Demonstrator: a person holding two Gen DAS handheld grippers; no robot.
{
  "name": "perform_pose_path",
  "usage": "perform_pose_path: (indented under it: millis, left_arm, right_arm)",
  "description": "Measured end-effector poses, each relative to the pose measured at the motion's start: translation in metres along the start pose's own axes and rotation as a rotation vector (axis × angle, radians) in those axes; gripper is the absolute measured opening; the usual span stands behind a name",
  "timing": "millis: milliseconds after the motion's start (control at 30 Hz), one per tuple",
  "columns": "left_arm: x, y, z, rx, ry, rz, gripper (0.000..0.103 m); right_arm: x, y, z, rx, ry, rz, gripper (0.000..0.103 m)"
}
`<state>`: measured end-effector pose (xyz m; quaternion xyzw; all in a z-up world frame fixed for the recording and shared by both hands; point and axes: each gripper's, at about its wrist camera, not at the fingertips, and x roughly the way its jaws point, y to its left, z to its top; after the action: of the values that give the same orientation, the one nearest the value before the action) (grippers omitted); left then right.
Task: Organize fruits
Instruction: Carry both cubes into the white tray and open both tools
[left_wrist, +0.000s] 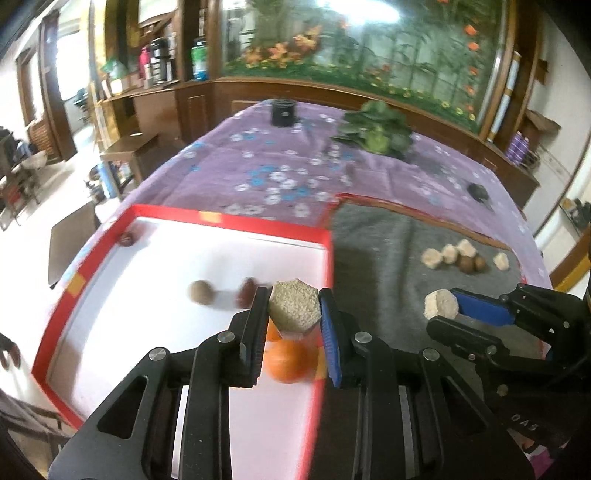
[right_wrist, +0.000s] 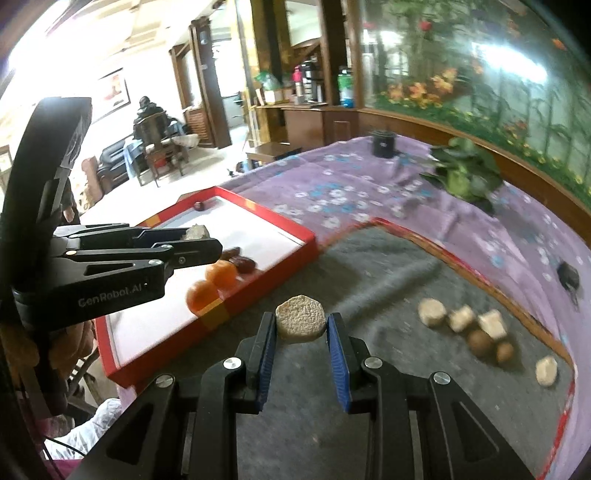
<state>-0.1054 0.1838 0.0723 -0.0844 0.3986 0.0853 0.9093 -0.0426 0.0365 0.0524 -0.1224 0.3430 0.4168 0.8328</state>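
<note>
Hexagonal beige piece sits clamped in the left gripper, directly above the red tray, oranges beneath; right gripper grips another piece, tray lying to its left.

left wrist cam: sits close above the red tray, facing 12 o'clock down the bench | right wrist cam: low over the grey mat, tray at 10 o'clock | both catch tray, mat, purple cloth

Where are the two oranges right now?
Both oranges sit inside the red tray against its near-right wall, below the left gripper, beside the dark dates.
</note>
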Motion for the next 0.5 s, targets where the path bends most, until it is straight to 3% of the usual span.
perform_pose_path:
  millis: [267, 500]
  left_arm:
    - [0.006, 0.047, -0.005, -0.078, 0.022, 0.06, 0.026]
    - [0.018, 0.065, -0.011, -0.104, 0.056, 0.076, 0.026]
  right_arm:
    - [0.031, 0.019, 0.03, -0.035, 0.016, 0.031, 0.027]
    - [0.062, 0.022, 0.051, -0.036, 0.045, 0.063, 0.027]
